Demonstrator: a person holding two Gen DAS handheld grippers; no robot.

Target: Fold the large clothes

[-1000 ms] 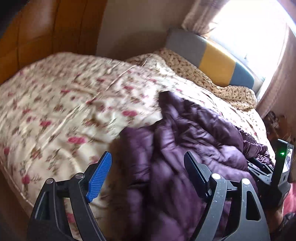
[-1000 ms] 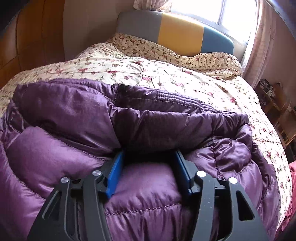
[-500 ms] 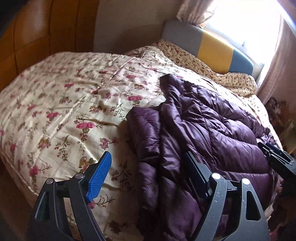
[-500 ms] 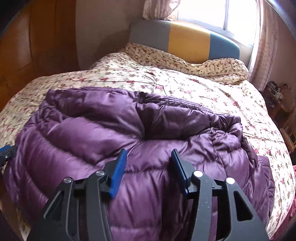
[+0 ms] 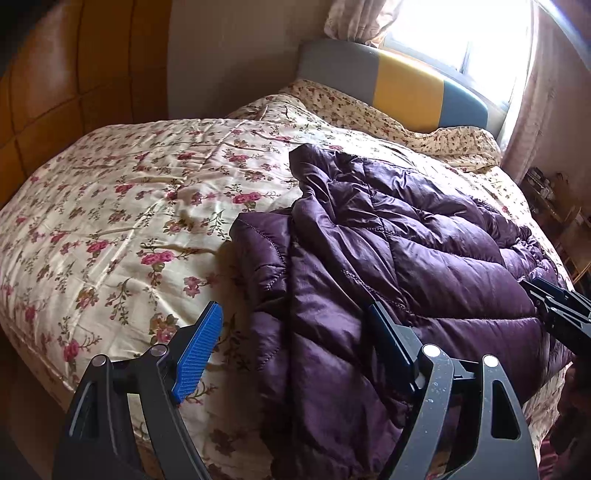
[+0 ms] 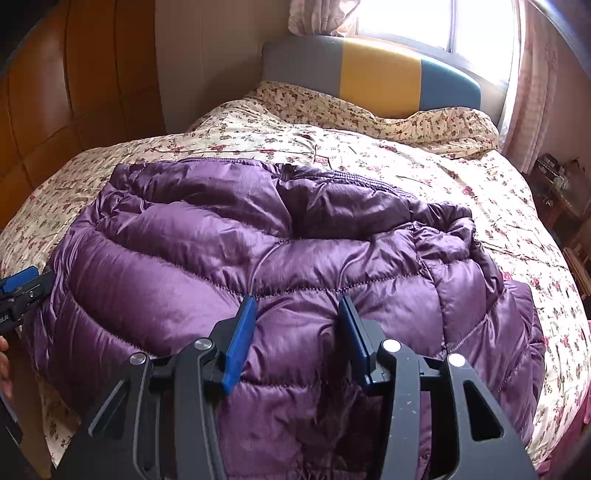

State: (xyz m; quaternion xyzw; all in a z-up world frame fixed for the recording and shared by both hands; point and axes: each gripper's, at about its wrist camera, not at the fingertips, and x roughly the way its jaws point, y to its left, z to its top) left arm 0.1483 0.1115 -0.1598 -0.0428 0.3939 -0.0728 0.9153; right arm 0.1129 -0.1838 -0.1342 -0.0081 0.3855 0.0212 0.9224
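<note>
sunlight from the curtained window (image 6: 402,22) behind a grey, yellow and blue padded headboard (image 6: 369,70) falls across a bed covered in a cream quilt printed with small pink flowers (image 5: 122,206), with brown wooden wardrobe panels (image 5: 55,92) along the wall beside it. on the near half of that quilt lies the task's thing, a shiny purple quilted down jacket (image 6: 229,266), bundled into a thick, roughly rectangular heap with one puffy layer lying over another and a loose flap trailing at its right side.

the left gripper (image 5: 295,341) hangs over the jacket's left edge with its fingers spread wide; the blue pad sits above the bare quilt, the dark one above the purple fabric, and nothing is pinched between them. the right gripper (image 6: 297,325) hovers over the near middle of the jacket. its fingers have just been closing and now stand about half open, with jacket surface showing in the gap, but the pads do not appear to press on any fold, so it looks empty.

judging from this, one fold appears to be laid down and both grippers are between grasps, lining up for another. the next move probably calls for each gripper to drop onto an edge of the heap, the left at the side seam under it, and bite deep enough to catch all the slippery padded layers. then both would need to lift and carry together, so the bulky fill does not spring the fold open or slide askew.
</note>
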